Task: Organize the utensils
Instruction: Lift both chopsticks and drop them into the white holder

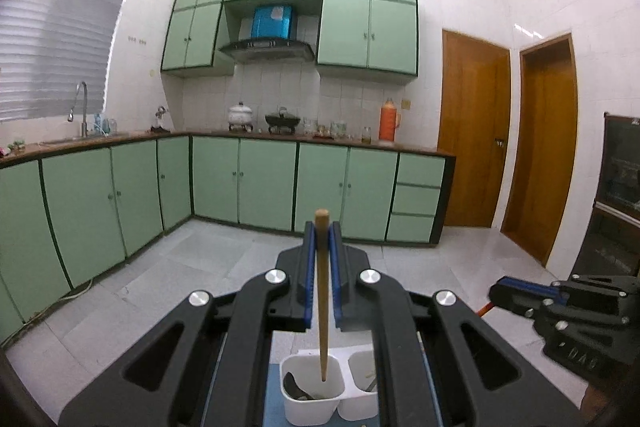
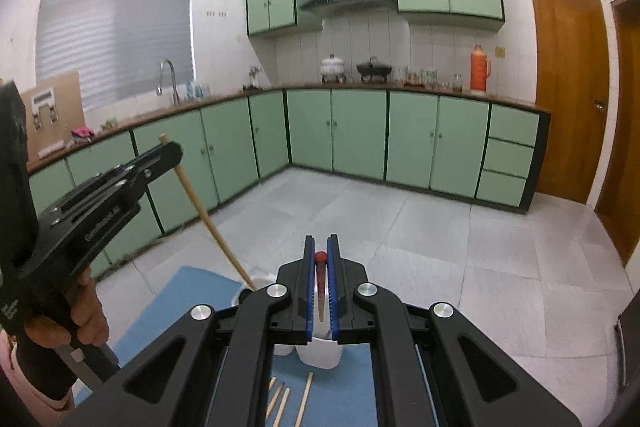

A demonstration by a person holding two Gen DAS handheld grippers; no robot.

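Your surface under a blue mat [image 2: 192,303], white holder [image 1: 312,399] with two cups standing on the mat, loose chopsticks [image 2: 282,403] lying on it in front of the holder

Both views look forward along their tools, high and level, toward the far cabinets [image 1: 264,183]. Each sees the near cups [image 1: 312,393] below, and the other tool beside.

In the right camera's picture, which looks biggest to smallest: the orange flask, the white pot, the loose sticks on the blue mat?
1. Loose sticks, though nearness inflates them.
2. Orange flask.
3. White pot, roughly alike; unsure.
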